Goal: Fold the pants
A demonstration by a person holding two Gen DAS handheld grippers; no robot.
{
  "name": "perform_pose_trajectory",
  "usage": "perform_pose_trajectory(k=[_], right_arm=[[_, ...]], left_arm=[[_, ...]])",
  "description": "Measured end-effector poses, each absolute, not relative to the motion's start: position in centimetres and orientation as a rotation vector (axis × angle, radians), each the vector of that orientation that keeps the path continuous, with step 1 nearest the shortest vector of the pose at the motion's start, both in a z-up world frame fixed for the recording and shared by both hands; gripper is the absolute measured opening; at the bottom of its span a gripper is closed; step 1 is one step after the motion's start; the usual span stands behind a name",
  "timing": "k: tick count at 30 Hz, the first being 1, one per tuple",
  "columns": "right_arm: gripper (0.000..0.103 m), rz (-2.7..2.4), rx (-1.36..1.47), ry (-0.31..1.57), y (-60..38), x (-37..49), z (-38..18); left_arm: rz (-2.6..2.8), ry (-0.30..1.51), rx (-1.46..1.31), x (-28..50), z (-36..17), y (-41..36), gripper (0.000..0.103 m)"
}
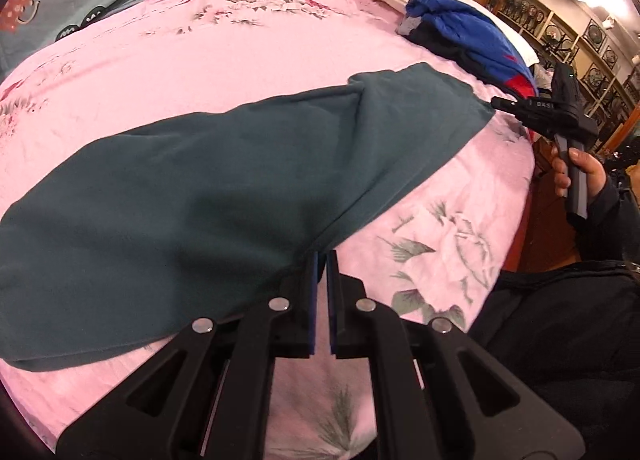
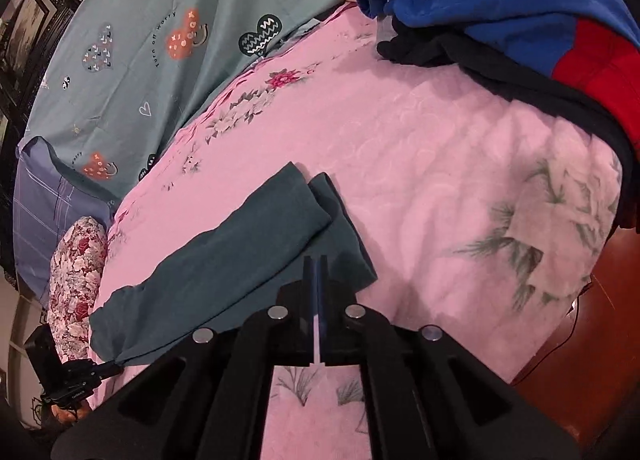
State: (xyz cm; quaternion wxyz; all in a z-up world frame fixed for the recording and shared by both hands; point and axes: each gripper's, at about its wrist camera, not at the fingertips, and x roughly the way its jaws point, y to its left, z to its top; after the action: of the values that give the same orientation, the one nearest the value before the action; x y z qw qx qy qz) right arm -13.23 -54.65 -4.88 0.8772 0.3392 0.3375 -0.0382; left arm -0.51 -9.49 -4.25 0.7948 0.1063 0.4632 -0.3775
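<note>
pants (image 1: 224, 188) pinched in both grippers, on bed (image 1: 200, 52)

Both wrist views look closely down along their jaws, sharing the pants (image 1: 208, 180) on the pink bed (image 1: 160, 60)

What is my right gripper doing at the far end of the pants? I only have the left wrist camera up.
Observer: In the right wrist view, the right gripper has its fingers closed together, and they appear to pinch the edge of the dark teal pants.
Operator: Is there anything past my left gripper?
Observer: Yes. A red floral pillow lies at the bed's edge just beyond the left gripper, which grips the other corner of the pants.
Operator: Do the layers line up on the far side?
Observer: No. The upper layer's end sits offset from the lower one, and both lie flat on the pink bedsheet.
</note>
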Motion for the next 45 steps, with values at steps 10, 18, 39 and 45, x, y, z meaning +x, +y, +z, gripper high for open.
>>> perform_pose_trajectory(k=[10,18,39,45], right_arm=[[0.051,-0.131,0.544,0.869,-53.4,-6.6,-4.5],[0.005,-0.122,0.445,0.800,-52.1,-8.6,-1.1],[0.038,0.041,0.285,0.843,-43.8,-5.5,-0.5],[0.038,-0.150,0.244,1.037,-45.5,-5.9,-4.0]], left_arm=[[-0.791,0.984,0.174,-0.2,-4.1,-9.2,0.004],[-0.772,0.982,0.135,0.6,-3.9,-8.9,0.004],[-0.525,0.925,0.154,5.8,-3.4,-3.3,0.038],[-0.430,0.991,0.115,4.5,-5.7,1.0,0.034]])
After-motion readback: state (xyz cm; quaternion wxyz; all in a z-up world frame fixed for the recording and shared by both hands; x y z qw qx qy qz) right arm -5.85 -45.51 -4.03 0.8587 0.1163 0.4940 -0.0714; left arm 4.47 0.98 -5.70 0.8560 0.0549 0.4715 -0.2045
